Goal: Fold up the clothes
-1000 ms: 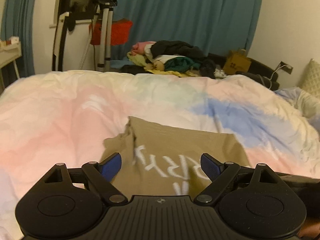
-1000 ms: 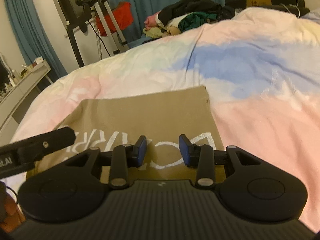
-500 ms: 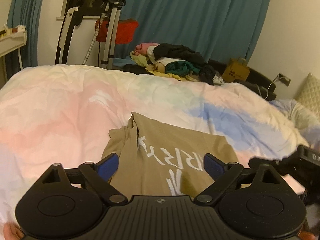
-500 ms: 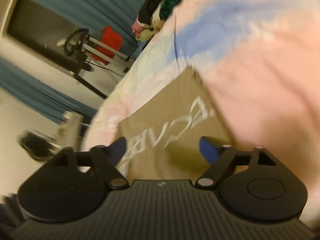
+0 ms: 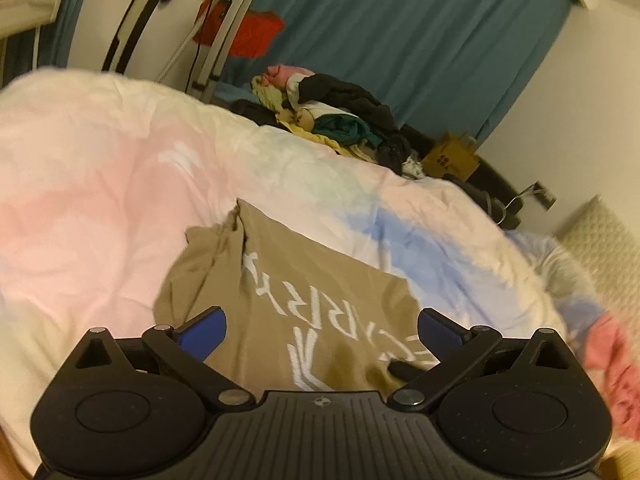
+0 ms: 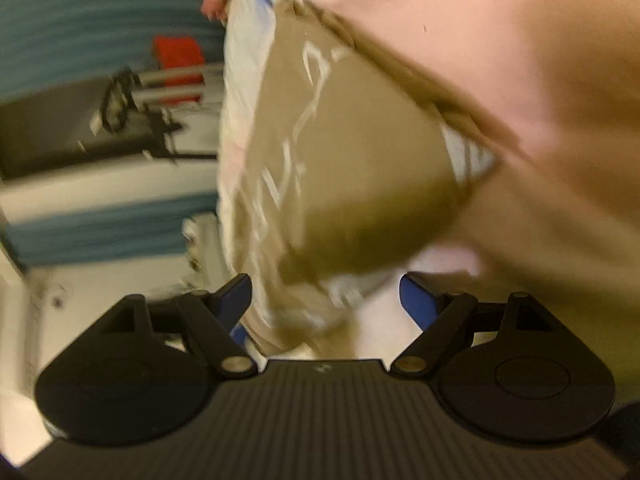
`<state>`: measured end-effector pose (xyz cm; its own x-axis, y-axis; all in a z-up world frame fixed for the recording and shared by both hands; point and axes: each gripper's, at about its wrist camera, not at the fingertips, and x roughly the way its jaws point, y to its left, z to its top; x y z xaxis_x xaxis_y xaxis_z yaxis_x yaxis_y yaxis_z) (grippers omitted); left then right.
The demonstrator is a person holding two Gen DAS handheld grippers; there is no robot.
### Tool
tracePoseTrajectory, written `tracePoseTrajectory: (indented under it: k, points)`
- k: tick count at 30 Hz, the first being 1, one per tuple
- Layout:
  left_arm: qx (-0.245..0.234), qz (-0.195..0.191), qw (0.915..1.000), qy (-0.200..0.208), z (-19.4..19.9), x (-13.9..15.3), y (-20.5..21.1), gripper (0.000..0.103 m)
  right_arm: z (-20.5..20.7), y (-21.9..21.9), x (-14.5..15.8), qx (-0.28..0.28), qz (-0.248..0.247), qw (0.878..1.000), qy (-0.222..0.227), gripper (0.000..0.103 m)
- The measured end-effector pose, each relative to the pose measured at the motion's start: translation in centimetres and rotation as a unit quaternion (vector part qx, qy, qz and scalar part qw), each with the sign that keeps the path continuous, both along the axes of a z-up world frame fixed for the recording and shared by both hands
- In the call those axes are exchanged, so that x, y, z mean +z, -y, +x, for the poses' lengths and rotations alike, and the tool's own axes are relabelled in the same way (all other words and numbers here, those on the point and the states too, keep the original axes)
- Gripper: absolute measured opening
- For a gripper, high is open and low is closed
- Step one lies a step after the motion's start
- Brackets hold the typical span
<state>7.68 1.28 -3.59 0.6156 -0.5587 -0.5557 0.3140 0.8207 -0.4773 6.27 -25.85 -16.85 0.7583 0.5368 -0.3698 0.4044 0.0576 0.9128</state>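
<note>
A tan T-shirt (image 5: 320, 280) with white lettering lies folded on the pastel duvet (image 5: 100, 184). My left gripper (image 5: 322, 330) is open and empty, just above the shirt's near edge. In the right wrist view, which is rolled sideways and blurred, the same shirt (image 6: 352, 152) fills the middle. My right gripper (image 6: 326, 300) is open, with the shirt's near edge between its spread blue fingers (image 6: 416, 300); no grip shows.
A pile of unfolded clothes (image 5: 336, 120) lies at the far edge of the bed before a teal curtain (image 5: 400, 32). A metal stand with a red item (image 5: 240, 36) is at back left. A pillow (image 5: 600, 248) sits at right.
My right gripper has opened wide, rolled sideways and moved in close to the shirt's edge. My left gripper stayed open and tilted, its view rising slightly.
</note>
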Motion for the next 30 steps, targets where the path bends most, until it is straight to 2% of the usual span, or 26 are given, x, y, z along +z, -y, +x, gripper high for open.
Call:
tracePoseTrajectory:
  k: [4,6,7,8,10,16,19,23,26,30]
  points:
    - [-0.012,-0.042,0.9987,-0.027,0.4,-0.3,-0.4,0.103,-0.2,0.2,-1.0,-0.055,0.032,0.998,0.002,0.084]
    - [-0.018,-0.056,0.9975,-0.039,0.5,-0.5,-0.5,0.103,-0.4,-0.2,-0.9,-0.063,0.030,0.998,0.005,0.081]
    - [-0.021,-0.061,0.9970,-0.041,0.5,-0.5,-0.5,0.103,-0.5,-0.3,-0.8,-0.065,0.021,0.998,0.001,0.072]
    - [-0.025,-0.066,0.9966,-0.043,0.5,-0.4,-0.5,0.103,-0.6,-0.3,-0.7,-0.067,0.012,0.998,-0.004,0.068]
    - [-0.033,-0.075,0.9956,-0.045,0.4,-0.3,-0.5,0.103,-1.1,-0.1,-0.8,-0.080,0.012,0.997,-0.013,0.050]
    - [-0.083,-0.105,0.9904,-0.038,-0.3,0.3,0.0,0.103,-1.3,0.5,-0.2,-0.085,-0.015,0.996,-0.010,0.028]
    - [-0.129,-0.142,0.9798,-0.057,-0.3,-0.4,0.6,0.103,-1.1,0.8,0.1,-0.083,-0.031,0.996,-0.001,0.022]
    - [-0.155,-0.203,0.9555,-0.147,0.5,-3.2,1.6,0.103,-1.4,0.8,1.0,-0.086,-0.052,0.995,0.020,0.019]
    - [-0.144,-0.233,0.9370,-0.217,1.3,-6.0,2.3,0.103,-1.9,1.1,1.6,-0.086,-0.070,0.993,0.037,0.018]
    - [-0.093,-0.272,0.9184,-0.272,2.3,-9.0,2.3,0.102,-1.6,1.1,2.3,-0.089,-0.080,0.991,0.052,0.018]
